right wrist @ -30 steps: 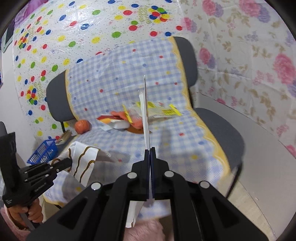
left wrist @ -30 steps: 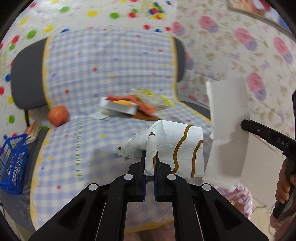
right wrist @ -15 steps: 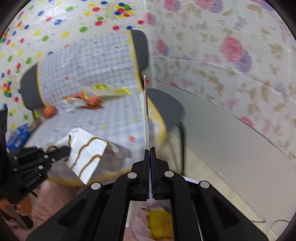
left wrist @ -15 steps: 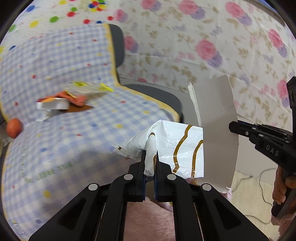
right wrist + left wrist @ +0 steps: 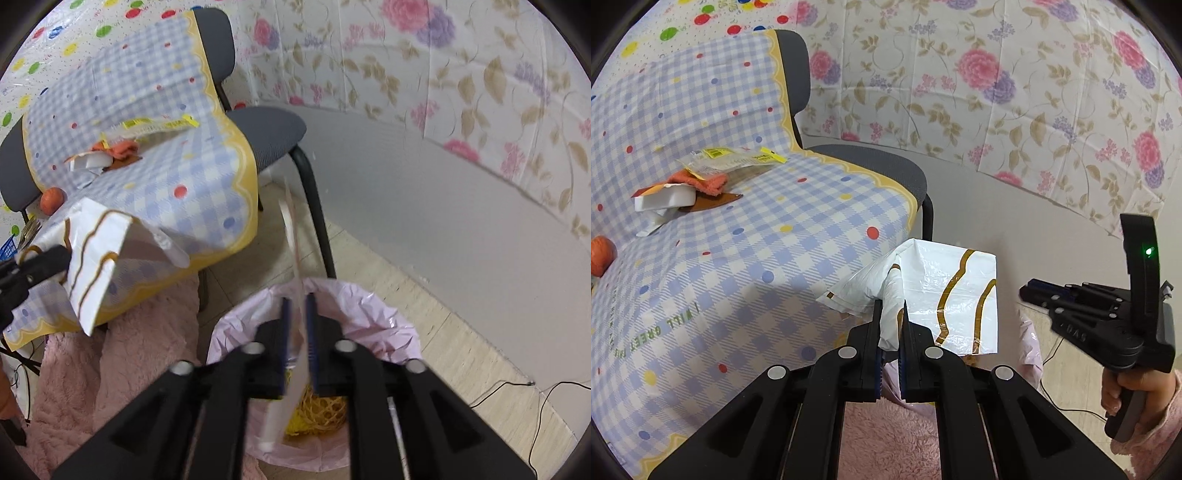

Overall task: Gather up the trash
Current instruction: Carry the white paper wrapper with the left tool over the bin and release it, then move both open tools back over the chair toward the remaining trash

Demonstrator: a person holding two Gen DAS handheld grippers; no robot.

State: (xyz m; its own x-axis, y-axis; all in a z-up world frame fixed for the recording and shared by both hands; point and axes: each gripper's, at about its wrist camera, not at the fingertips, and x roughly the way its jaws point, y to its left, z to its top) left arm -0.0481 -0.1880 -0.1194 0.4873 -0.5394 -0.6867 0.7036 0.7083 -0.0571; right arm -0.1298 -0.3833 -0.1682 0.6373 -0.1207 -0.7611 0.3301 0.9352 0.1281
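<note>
My left gripper [image 5: 891, 308] is shut on a white plastic bag with brown lines [image 5: 945, 291], held in the air beside the chair; the bag also shows in the right wrist view [image 5: 99, 251]. My right gripper [image 5: 297, 299] has its jaws slightly apart above a bin lined with a pink bag [image 5: 373, 306]. A white card sheet [image 5: 295, 362] stands edge-on between the jaws, blurred, slipping down into the bin. Yellow trash [image 5: 321, 410] lies in the bin. The right gripper shows at the right of the left wrist view [image 5: 1030, 291].
A chair with a blue checked cloth [image 5: 746, 236] holds a white box [image 5: 665, 199], an orange rag [image 5: 705, 181], a clear wrapper [image 5: 731, 158] and an orange ball [image 5: 602, 254]. A flowered sheet covers the wall [image 5: 997, 92]. A cable lies on the floor [image 5: 517, 391].
Both grippers swung right, away from the chair. The right gripper tipped down over the pink-lined bin and opened a little; the card sheet slides down out of it.
</note>
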